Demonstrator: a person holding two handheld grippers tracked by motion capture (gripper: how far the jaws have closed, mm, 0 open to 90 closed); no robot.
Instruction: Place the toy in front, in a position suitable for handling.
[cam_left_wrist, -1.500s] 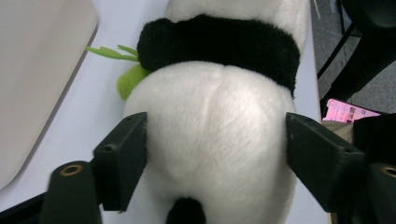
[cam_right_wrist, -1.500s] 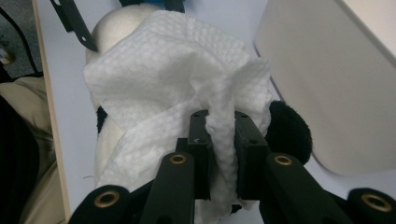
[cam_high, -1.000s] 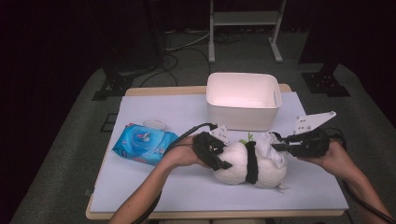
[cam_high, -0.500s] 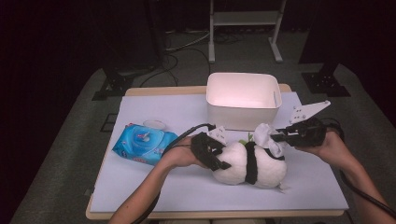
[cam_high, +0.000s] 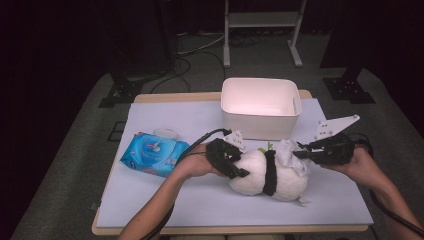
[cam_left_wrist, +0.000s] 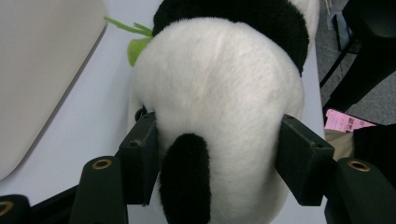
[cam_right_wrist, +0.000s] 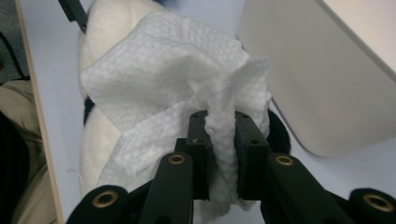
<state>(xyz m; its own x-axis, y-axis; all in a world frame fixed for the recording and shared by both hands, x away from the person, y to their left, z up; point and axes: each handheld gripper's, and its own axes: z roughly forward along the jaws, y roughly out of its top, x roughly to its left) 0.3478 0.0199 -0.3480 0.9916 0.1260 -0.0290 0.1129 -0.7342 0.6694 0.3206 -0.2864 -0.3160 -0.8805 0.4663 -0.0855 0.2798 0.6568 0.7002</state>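
Note:
A black-and-white plush panda (cam_high: 260, 172) lies on its side at the middle of the table. My left gripper (cam_high: 239, 167) is shut on its left end, one pad on each side of the white fur (cam_left_wrist: 219, 84). Those jaws have just closed a little further on it. My right gripper (cam_high: 300, 152) comes in from the right and is shut on a bunched white wipe (cam_high: 290, 150). The wipe (cam_right_wrist: 159, 79) drapes over the panda's right end. The right gripper (cam_right_wrist: 220, 126) pinches a twisted fold of it.
A white plastic bin (cam_high: 260, 117) stands just behind the panda, close to both grippers (cam_right_wrist: 327, 70). A blue pack of wipes (cam_high: 155, 154) lies to the left. The table's front edge runs close below the panda.
The right gripper has shifted the wipe slightly over the panda's right end. The left hand and the panda have stayed put.

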